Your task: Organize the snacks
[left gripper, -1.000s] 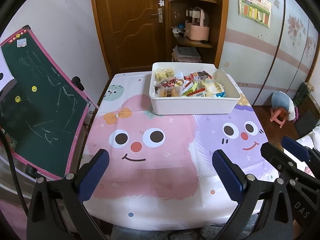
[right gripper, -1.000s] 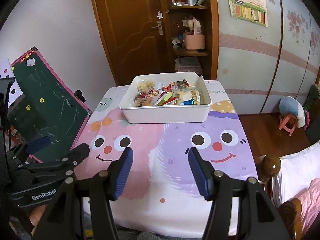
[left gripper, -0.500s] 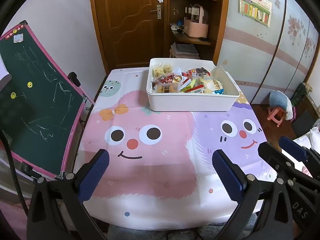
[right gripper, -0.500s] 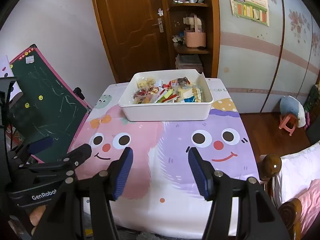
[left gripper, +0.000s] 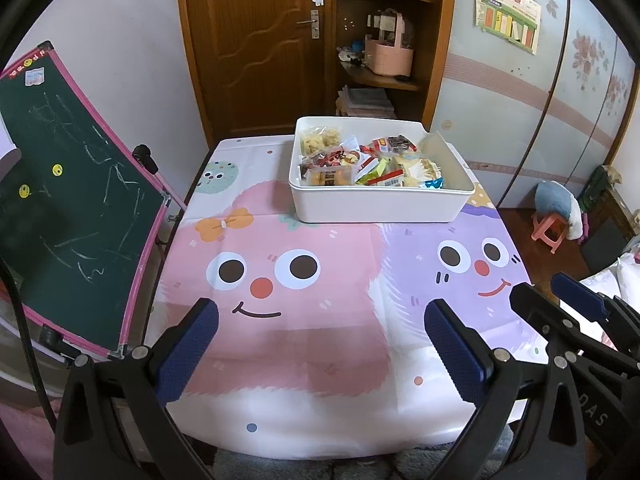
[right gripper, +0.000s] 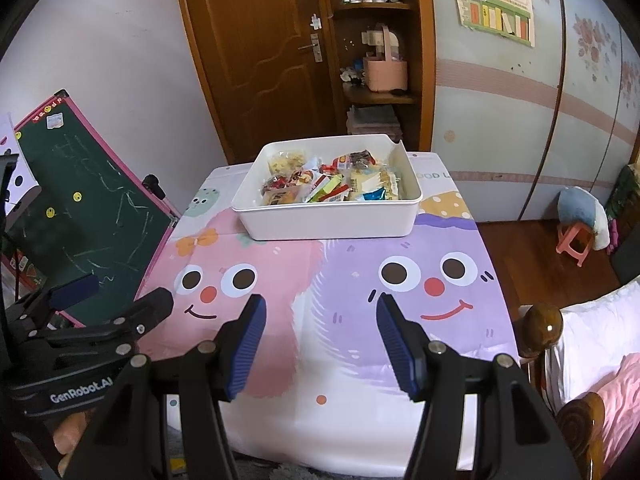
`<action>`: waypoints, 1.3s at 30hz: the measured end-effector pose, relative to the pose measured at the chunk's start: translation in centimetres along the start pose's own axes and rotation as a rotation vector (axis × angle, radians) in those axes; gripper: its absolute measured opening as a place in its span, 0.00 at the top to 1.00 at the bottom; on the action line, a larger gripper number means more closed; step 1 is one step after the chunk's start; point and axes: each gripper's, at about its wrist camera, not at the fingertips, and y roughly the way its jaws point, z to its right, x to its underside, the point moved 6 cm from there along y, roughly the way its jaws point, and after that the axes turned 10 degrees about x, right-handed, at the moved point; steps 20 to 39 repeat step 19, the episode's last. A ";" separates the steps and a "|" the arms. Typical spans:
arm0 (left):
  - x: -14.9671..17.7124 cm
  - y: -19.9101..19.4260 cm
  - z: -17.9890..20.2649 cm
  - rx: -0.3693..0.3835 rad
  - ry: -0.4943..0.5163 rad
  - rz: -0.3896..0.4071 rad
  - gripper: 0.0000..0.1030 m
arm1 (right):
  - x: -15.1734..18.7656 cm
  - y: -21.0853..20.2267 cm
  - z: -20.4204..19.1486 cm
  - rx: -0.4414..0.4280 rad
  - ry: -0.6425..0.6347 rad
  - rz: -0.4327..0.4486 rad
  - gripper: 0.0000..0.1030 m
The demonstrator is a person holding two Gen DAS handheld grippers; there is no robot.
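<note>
A white rectangular bin (left gripper: 376, 206) stands at the far side of the table, filled with several wrapped snacks (left gripper: 360, 162). It also shows in the right wrist view (right gripper: 328, 222) with its snacks (right gripper: 328, 184). My left gripper (left gripper: 320, 346) is open and empty, above the near edge of the table, well short of the bin. My right gripper (right gripper: 320, 346) is open and empty, also over the near edge. The right gripper shows at the right of the left wrist view (left gripper: 560, 304); the left gripper shows at the left of the right wrist view (right gripper: 108, 300).
The table wears a cartoon-face cloth (left gripper: 280, 280). A green chalkboard (left gripper: 68, 200) leans at its left side. A wooden door (left gripper: 256, 40) and shelves (left gripper: 384, 40) stand behind. A pink stool (left gripper: 550, 232) and a bed (right gripper: 592, 360) are at the right.
Both grippers have risen and tilted a little, so the bin sits lower in both views. Both stay open and empty. The bin and snacks have not moved.
</note>
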 end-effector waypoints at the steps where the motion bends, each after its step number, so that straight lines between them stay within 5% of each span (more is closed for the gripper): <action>1: 0.0 0.0 0.0 0.001 0.001 0.000 0.01 | 0.0 0.0 0.0 0.002 0.003 -0.002 0.44; 39: 0.2 0.0 0.1 0.006 0.010 -0.004 0.01 | 0.0 0.1 0.1 0.002 0.003 -0.002 0.44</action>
